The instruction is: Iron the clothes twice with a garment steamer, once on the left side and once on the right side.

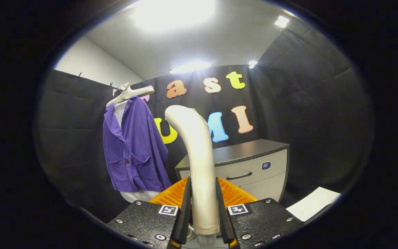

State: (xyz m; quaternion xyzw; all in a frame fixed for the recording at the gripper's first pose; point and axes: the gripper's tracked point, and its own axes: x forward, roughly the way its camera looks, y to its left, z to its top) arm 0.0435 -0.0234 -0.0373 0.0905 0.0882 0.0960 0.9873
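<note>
- Gripper view: the tool (202,207) is pinching the garment steamer (197,162) by its handle, both fingers pressed on it, head curving up between them.
- Purple jacket (133,148) hangs on a hanger (130,92) ahead and to the left, well apart from the steamer head.
- Looks like neither side is ironed yet; both passes left.
</note>
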